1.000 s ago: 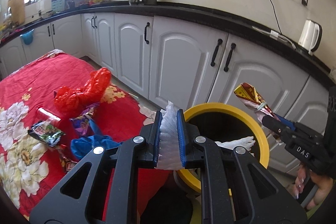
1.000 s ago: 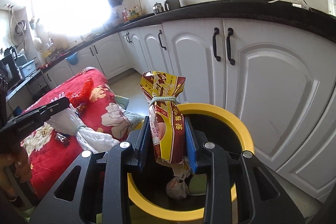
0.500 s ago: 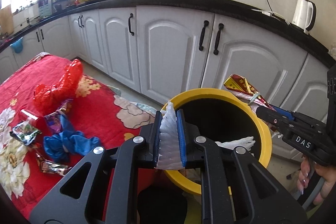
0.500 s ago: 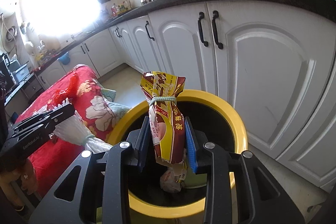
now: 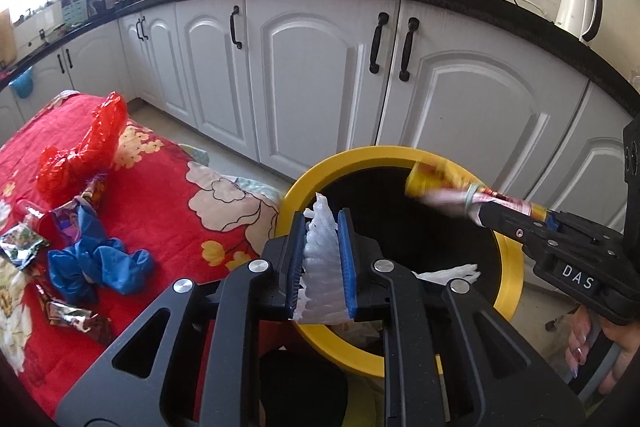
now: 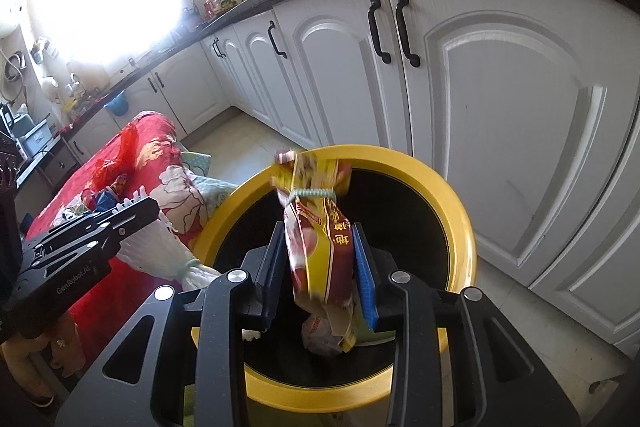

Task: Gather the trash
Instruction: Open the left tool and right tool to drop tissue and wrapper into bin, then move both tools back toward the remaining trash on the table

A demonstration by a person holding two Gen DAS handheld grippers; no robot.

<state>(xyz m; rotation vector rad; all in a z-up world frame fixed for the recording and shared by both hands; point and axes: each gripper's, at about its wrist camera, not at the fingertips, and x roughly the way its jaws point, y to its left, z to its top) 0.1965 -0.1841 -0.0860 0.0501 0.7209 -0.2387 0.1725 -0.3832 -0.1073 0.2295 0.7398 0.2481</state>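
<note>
I have both grippers over the yellow-rimmed bin (image 6: pixel 460 211), which fills the lower centre of both views. The left gripper (image 5: pixel 323 259) has the white foam netting (image 5: pixel 322 267) between its blue pads; its jaws have just been opening a little, and whether the pads press on the netting at this moment I cannot tell. The right gripper (image 6: pixel 320 267) has the yellow and red snack packet (image 6: pixel 320 247) standing between its jaws. A gap shows beside the right-hand pad, and the packet's top is smeared with motion, so I judge the grip loose or releasing.

My worry is the left side. The netting sits over the near left arc of the rim, not the middle of the opening, so if it drops now I judge it may catch on the rim or fall outside against the red floral cloth (image 5: pixel 160 195). The packet is long and light; it could tip and lodge across the rim.

Room is tight: the white cabinet doors (image 6: pixel 520 115) stand close behind the bin at right, and the two grippers crowd one opening. More trash waits at left: a red bag (image 5: pixel 84 155), a blue bag (image 5: pixel 100 267) and foil wrappers (image 5: pixel 76 319).
</note>
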